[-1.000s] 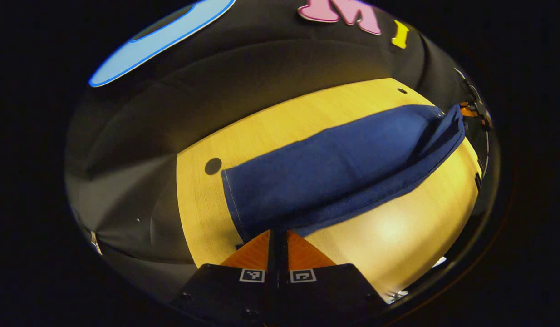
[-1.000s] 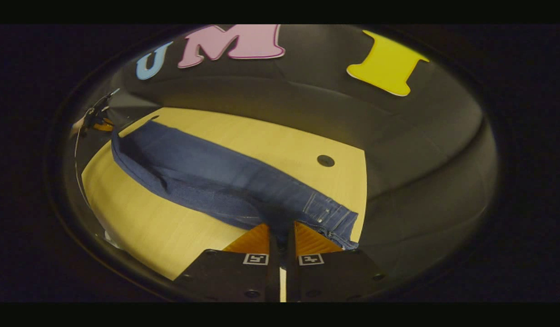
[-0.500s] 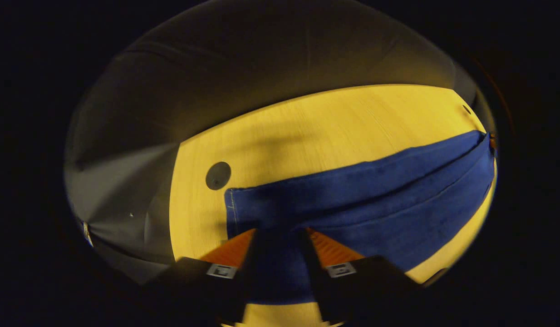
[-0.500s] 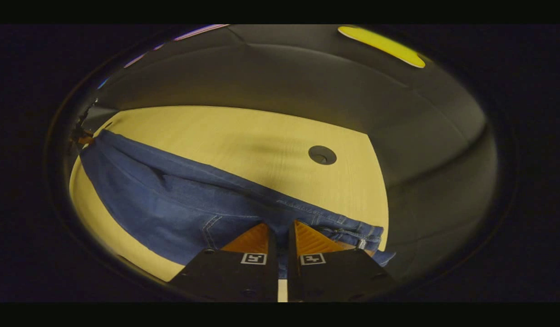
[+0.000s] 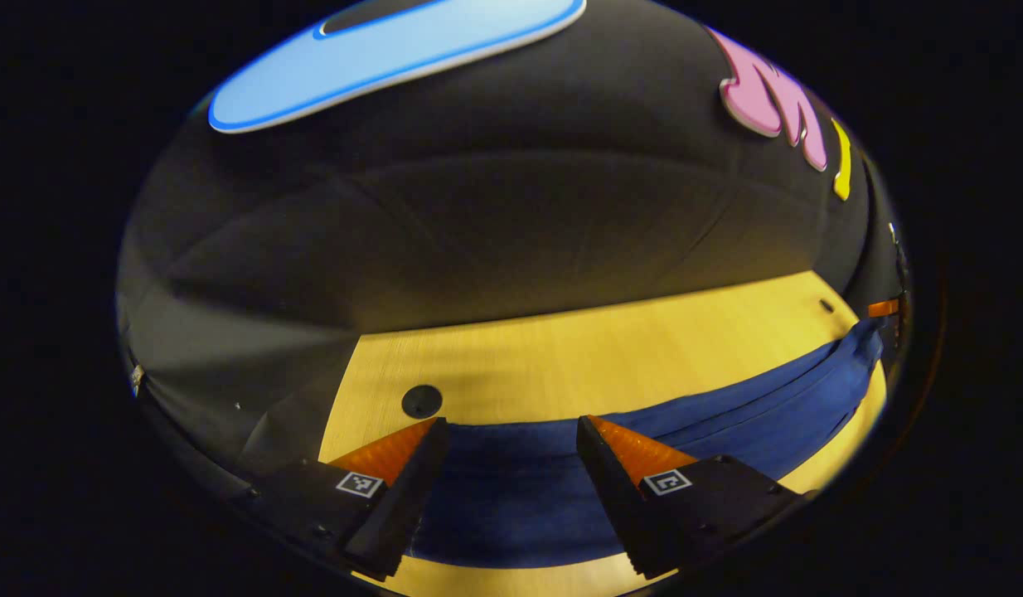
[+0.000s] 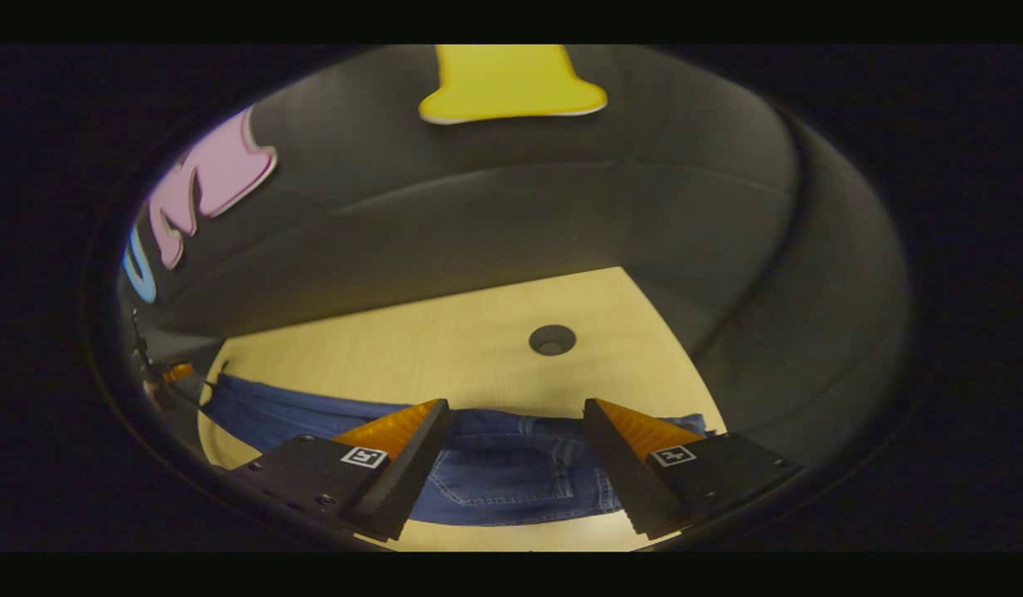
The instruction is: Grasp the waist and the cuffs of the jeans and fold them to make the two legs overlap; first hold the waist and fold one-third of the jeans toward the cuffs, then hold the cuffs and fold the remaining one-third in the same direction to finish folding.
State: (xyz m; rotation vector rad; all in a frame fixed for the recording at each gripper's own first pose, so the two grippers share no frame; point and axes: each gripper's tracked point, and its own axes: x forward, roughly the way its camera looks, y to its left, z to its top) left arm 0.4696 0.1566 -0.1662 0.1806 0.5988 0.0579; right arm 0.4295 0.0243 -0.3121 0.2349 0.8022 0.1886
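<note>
- Right now the left gripper stands with its jaws spread wide, grasping nothing, poised above the cuff end of the dark blue denim jeans.
- Between its two fingers the blue cloth lies flat on the yellow wood-grain surface, and the fingers are apart from it on either side.
- From there the jeans run as a long band away to the right edge of the left gripper view, with lengthwise folds showing along the legs.
- A small round dark hole sits in the surface just beside the left finger, close to the cuff end.
- Far off at the right edge of that view, a small glimpse of the other gripper appears by the far end of the jeans; too small to tell more.
- Over in the right gripper view, the right gripper is likewise released, jaws well apart and empty.
- Below it lies the waist end of the jeans, stitched pocket and waistband seams plain to see, flat on the surface.
- Another round dark hole sits in the surface beyond the waist, well apart from the denim.
- The jeans stretch off to the left of that view, where the far gripper shows tiny at the rim.
</note>
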